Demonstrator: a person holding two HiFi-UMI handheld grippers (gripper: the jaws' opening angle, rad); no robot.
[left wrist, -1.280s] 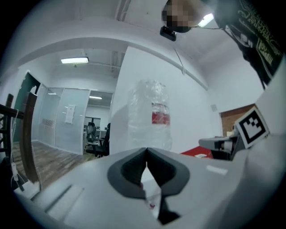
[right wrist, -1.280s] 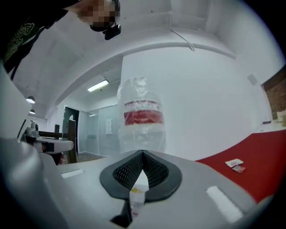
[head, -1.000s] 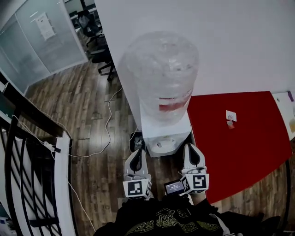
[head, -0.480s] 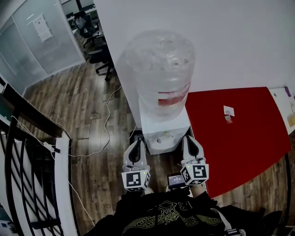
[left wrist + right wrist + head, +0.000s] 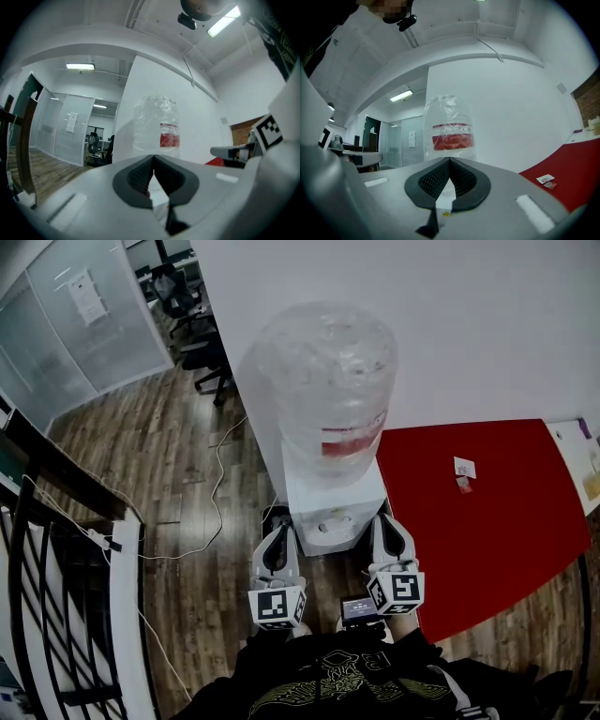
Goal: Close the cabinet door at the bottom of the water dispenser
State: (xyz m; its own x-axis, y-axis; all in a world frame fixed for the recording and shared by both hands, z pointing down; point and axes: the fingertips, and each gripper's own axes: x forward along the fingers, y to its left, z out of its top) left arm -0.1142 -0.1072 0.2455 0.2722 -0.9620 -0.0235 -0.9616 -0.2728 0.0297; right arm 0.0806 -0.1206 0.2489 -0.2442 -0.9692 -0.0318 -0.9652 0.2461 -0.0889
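The white water dispenser (image 5: 333,507) stands against the wall with a large clear bottle (image 5: 328,381) on top. From above, its top and the bottle hide the cabinet door at the bottom. My left gripper (image 5: 279,532) is just in front of the dispenser's left corner and my right gripper (image 5: 387,519) is at its right corner. Both point level at it. In the left gripper view the left gripper (image 5: 153,157) is shut with nothing held, and the bottle (image 5: 157,124) rises beyond it. The right gripper (image 5: 450,160) is likewise shut and empty below the bottle (image 5: 449,133).
A red surface (image 5: 478,512) with small cards (image 5: 464,468) lies right of the dispenser. A white cable (image 5: 220,484) trails over the wooden floor on the left, near a black railing (image 5: 56,596). Office chairs (image 5: 187,296) stand at the back. A small screen device (image 5: 358,608) sits between my hands.
The head view has shifted slightly, so the dispenser sits a little higher in the picture. Both grippers stay shut in about the same place in front of it.
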